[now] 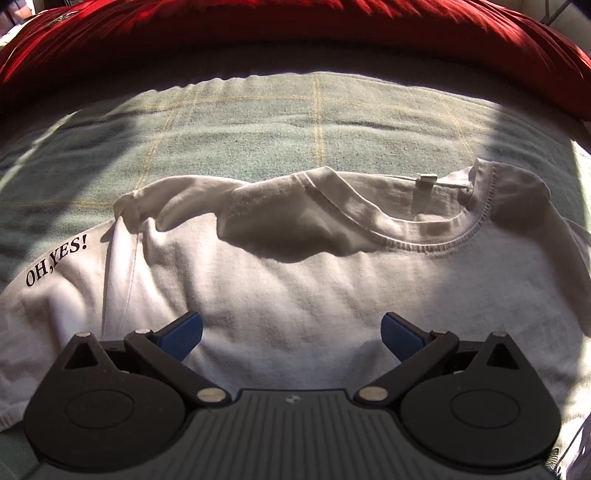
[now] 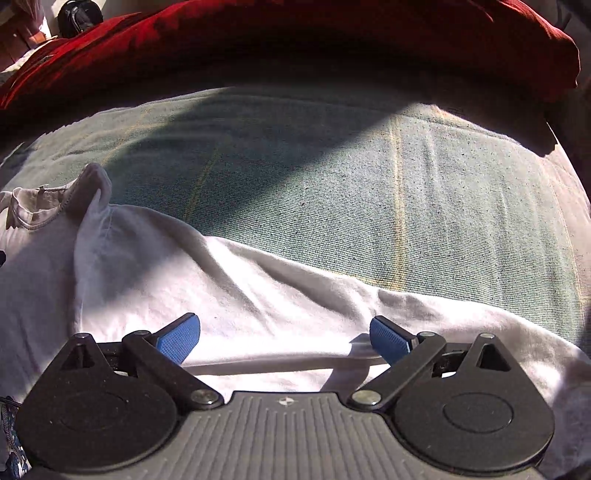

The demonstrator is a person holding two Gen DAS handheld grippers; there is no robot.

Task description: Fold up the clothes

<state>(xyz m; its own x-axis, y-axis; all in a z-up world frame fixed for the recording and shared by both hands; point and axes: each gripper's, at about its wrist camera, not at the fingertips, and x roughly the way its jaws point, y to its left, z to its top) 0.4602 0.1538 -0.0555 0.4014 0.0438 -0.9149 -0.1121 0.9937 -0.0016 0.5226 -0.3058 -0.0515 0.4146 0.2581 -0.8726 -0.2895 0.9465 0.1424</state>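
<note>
White t-shirt (image 1: 295, 288) lies spread on the green checked blanket (image 1: 258, 140), collar (image 1: 424, 236) toward the red cover (image 1: 258, 22) behind it. I've got the left gripper (image 1: 291, 338) over the shirt's chest, wide open, empty. Right gripper (image 2: 284, 339) over the shirt beside the collar, also wide open, empty.
</note>
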